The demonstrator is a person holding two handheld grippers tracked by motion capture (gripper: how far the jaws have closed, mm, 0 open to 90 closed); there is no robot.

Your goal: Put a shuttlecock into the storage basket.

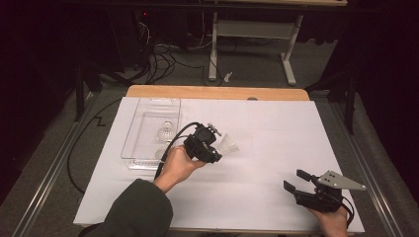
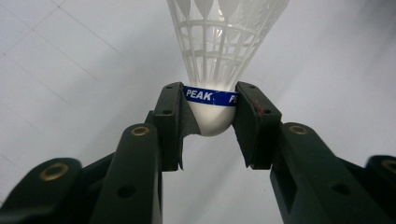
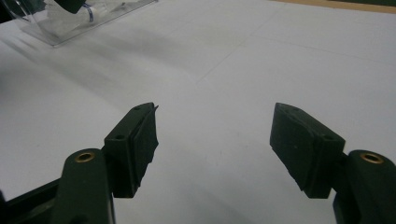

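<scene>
Between the left gripper's point(image 2: 211, 128) jaws, a white plastic shuttlecock with a blue band point(image 2: 219, 56) sat clamped by its cork. The clear plastic tray point(image 1: 148, 106) held another shuttlecock point(image 1: 167, 131). The right gripper's point(image 3: 215, 140) jaws stood apart, empty.

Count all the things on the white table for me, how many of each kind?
Shuttlecocks: 2, one held in the left claw as shuttlecock, one in the tray
Clear plastic trays: 1
Claws: 2, left and right claw
Total: 5
</scene>
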